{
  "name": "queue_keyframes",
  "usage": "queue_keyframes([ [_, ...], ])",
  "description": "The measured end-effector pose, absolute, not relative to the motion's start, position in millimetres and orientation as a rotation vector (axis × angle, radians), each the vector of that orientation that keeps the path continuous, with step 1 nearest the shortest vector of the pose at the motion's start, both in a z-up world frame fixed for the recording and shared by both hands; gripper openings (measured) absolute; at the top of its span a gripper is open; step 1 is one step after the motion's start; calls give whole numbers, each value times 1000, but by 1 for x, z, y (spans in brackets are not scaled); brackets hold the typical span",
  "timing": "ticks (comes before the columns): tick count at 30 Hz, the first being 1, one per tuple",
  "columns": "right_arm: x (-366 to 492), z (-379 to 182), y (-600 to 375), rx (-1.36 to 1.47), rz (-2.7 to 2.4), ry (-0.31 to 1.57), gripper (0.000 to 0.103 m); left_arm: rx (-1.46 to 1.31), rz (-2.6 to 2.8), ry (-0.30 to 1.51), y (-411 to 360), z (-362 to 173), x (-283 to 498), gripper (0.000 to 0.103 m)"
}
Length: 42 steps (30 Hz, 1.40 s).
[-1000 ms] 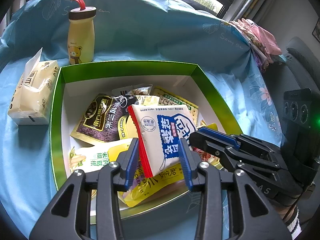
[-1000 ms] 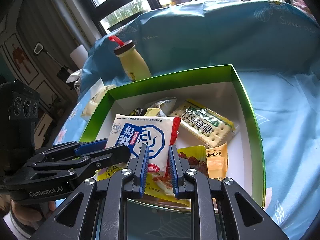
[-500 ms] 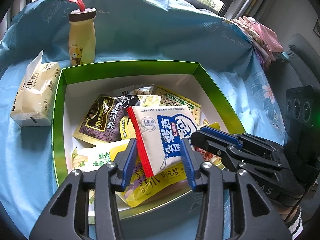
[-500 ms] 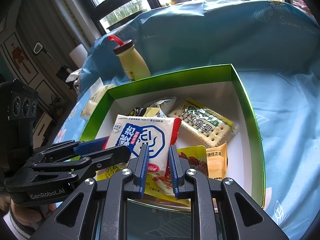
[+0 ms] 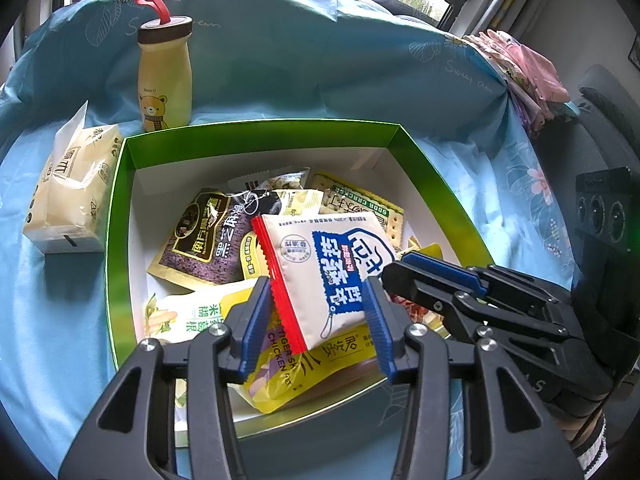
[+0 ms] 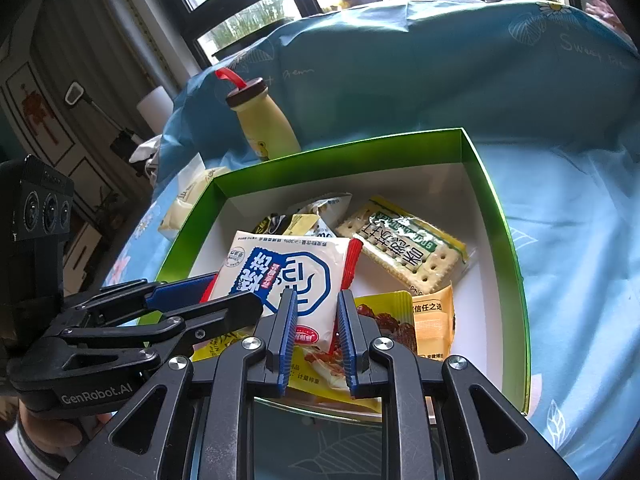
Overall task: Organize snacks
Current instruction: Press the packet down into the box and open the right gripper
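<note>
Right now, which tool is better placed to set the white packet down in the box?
Right tool: it pinches the white packet over the green box. The left tool is opening, its pads clear.

1. The left wrist view looks steeply down, close over the green box (image 5: 256, 136).
2. The right wrist view looks down from the other near corner.
3. Both share the box, white packet (image 6: 288, 276) and yellow bottle (image 5: 164, 76).

Black grippers (image 6: 314, 338); blue ribbed pads (image 5: 256, 320)
</note>
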State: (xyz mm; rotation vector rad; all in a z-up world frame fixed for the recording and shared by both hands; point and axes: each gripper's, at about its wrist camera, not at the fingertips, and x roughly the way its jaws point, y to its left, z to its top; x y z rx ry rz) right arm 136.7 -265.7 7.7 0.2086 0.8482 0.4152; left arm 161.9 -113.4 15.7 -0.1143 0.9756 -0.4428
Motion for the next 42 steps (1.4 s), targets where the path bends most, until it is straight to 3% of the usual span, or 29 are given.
queue_keyframes([
  [42,135,8,-266,185,393,859,21,-101,-392,979,-112,17,162,62],
])
